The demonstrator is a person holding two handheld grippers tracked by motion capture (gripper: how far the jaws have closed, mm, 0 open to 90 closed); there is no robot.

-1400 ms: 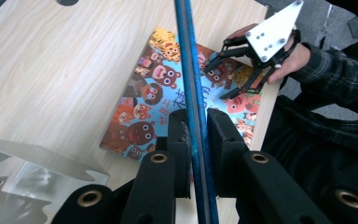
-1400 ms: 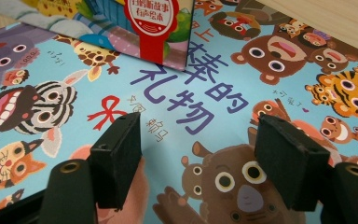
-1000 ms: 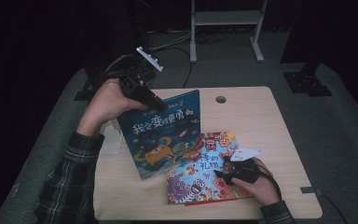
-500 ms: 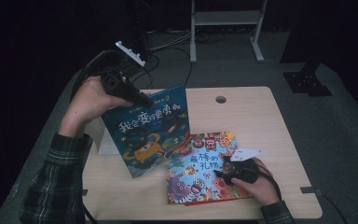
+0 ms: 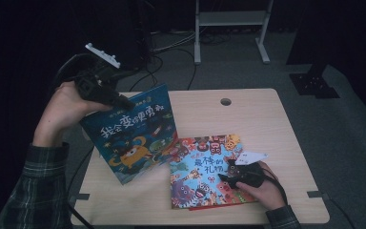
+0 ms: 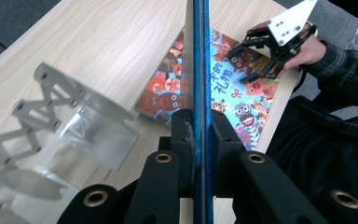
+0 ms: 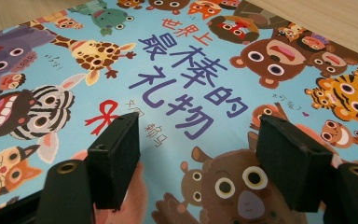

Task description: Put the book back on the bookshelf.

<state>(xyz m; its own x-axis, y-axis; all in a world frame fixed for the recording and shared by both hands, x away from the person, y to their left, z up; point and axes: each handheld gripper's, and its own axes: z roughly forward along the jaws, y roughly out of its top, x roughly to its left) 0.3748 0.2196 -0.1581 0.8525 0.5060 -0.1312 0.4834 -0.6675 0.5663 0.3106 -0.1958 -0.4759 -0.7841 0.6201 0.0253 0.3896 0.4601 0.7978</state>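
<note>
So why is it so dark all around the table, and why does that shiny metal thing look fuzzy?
High view: light falls on the table while the room behind stays nearly black, and the picture is soft and grainy. Left gripper view: the folding metal stand sits close to the lens, so it looks smeared, with a pale glare on its plate. Right gripper view: bright and even, with crisp letters on the animal book.

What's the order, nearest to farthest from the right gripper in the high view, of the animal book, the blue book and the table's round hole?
1. Animal book: flat on the table, directly under the right gripper, whose jaws are open.
2. Blue book: to the left, lifted and tilted, clamped by the left gripper.
3. Round hole: near the table's far edge.
</note>
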